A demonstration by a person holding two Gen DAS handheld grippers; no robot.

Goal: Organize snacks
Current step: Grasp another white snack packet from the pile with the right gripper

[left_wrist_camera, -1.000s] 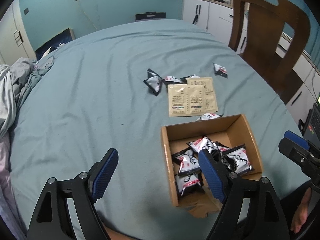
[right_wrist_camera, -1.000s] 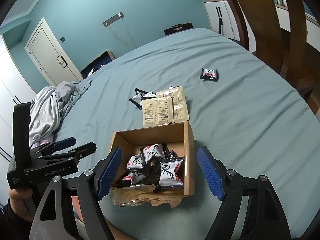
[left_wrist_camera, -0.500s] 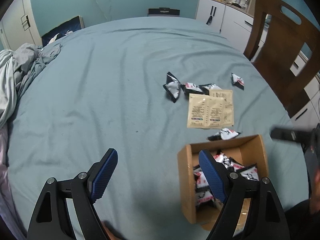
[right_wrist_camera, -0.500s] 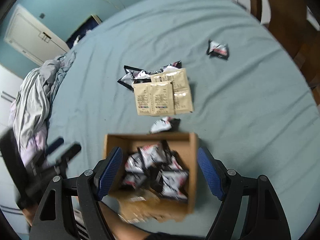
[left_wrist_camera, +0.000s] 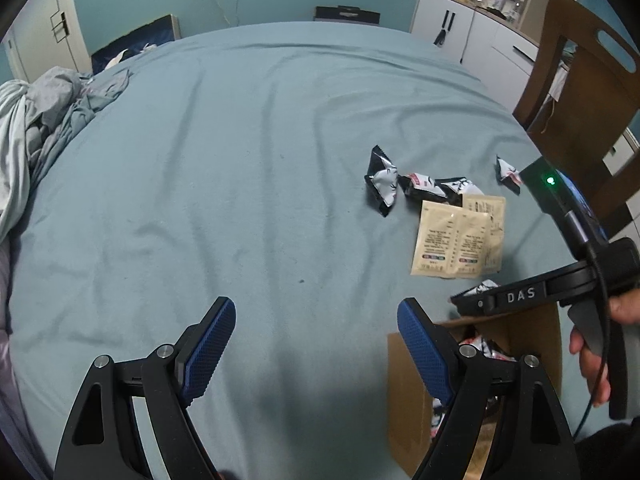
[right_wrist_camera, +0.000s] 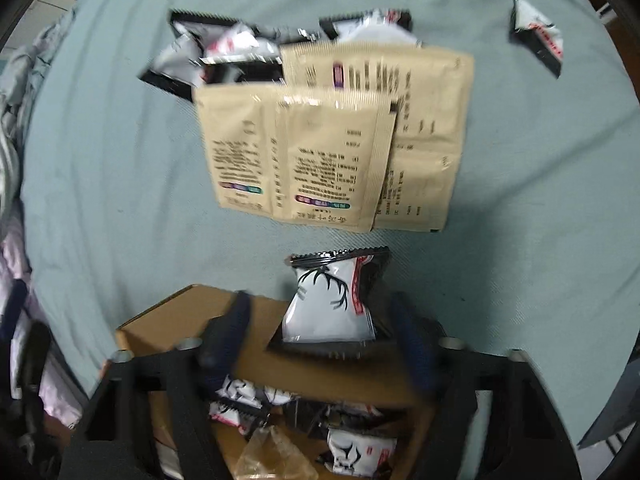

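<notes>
A cardboard box holds several black-and-white snack packets; it also shows in the left wrist view. One black-and-white packet leans on the box's far rim. My right gripper is open, its blurred jaws on either side of that packet, not touching it. Beige sachets lie just beyond, also seen from the left. More packets lie past them, one apart. My left gripper is open and empty over bare sheet, left of the box.
Everything lies on a blue-sheeted bed. Crumpled bedding is piled at the left. A wooden chair stands at the right, white cabinets behind. Crumpled plastic lies in the box.
My right gripper has dropped low and forward over the box's far rim toward the leaning packet. My left gripper has swung left, so the box is now at its lower right.
</notes>
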